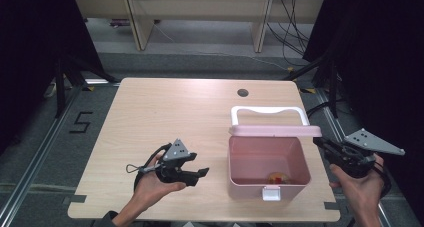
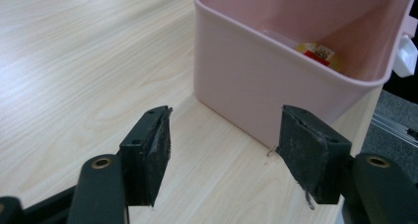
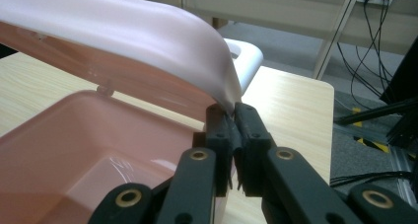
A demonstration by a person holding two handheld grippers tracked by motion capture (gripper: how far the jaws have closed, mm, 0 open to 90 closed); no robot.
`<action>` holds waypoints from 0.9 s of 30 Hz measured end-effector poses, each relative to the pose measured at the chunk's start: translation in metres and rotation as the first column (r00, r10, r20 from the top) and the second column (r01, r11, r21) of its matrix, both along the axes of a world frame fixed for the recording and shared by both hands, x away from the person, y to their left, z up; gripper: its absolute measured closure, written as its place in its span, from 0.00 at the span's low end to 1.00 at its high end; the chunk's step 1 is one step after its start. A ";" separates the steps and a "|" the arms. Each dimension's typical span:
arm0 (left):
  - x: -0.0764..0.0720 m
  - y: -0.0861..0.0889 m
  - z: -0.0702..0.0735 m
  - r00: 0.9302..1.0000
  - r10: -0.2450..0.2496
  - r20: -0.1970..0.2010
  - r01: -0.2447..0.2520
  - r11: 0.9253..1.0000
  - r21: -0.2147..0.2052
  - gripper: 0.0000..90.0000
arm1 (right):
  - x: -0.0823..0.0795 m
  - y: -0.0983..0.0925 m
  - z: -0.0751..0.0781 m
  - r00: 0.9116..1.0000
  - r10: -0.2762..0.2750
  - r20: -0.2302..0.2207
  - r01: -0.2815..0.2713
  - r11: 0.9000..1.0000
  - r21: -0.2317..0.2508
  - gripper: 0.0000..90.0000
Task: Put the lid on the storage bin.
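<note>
I see my left gripper (image 1: 200, 173) as a matte black plastic body with a grey three-cornered plate on top, dotted with small holes, and a thin black cable looping off its back. My right gripper (image 1: 320, 143) matches it, with a larger-looking grey plate. Up close, the fingers (image 2: 150, 155) are flat black blocks with worn, scuffed rubber faces, carried on rounded black links with brass-coloured rivets.

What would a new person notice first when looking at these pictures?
The pink box at the table's right side stands out, its lid held up at one corner by the shut right gripper. A small yellow and red item lies on the box's floor. The left gripper, jaws apart and empty, is beside the box.
</note>
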State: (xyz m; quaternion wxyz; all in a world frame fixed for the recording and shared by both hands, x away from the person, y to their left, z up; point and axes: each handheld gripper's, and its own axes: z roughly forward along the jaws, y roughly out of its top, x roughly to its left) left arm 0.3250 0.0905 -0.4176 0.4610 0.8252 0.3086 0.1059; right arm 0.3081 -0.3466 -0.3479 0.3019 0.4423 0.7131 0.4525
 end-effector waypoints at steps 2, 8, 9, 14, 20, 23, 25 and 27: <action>-0.004 0.002 -0.002 1.000 -0.008 -0.004 0.008 1.000 -0.006 0.40 | -0.002 0.001 -0.002 1.000 -0.013 -0.004 0.013 1.000 0.009 0.96; -0.013 0.010 -0.007 1.000 0.006 0.002 -0.006 1.000 -0.008 0.40 | -0.009 0.001 -0.007 1.000 -0.012 -0.005 0.012 1.000 0.014 0.95; -0.014 0.012 -0.008 1.000 -0.004 0.002 0.004 1.000 -0.007 0.40 | -0.011 0.001 -0.008 1.000 -0.015 -0.018 0.015 1.000 0.022 0.95; -0.022 0.020 -0.012 1.000 0.010 0.001 -0.010 1.000 -0.001 0.40 | -0.015 -0.001 -0.013 1.000 0.004 -0.014 -0.003 1.000 0.004 0.95; -0.025 0.025 -0.017 1.000 0.008 -0.003 -0.008 1.000 0.013 0.39 | -0.020 -0.002 -0.020 1.000 0.008 -0.017 -0.008 1.000 0.009 0.95; -0.028 0.027 -0.019 1.000 0.015 -0.008 -0.015 1.000 0.007 0.39 | -0.023 -0.003 -0.022 0.999 0.014 -0.031 -0.013 1.000 0.014 0.95; -0.030 0.027 -0.020 1.000 0.017 -0.009 -0.017 1.000 0.011 0.39 | -0.025 -0.003 -0.025 0.999 0.014 -0.041 -0.013 0.999 0.030 0.95; -0.032 0.027 -0.022 1.000 0.016 -0.009 -0.016 1.000 0.006 0.39 | -0.026 -0.004 -0.028 0.999 0.027 -0.047 -0.026 0.999 0.022 0.95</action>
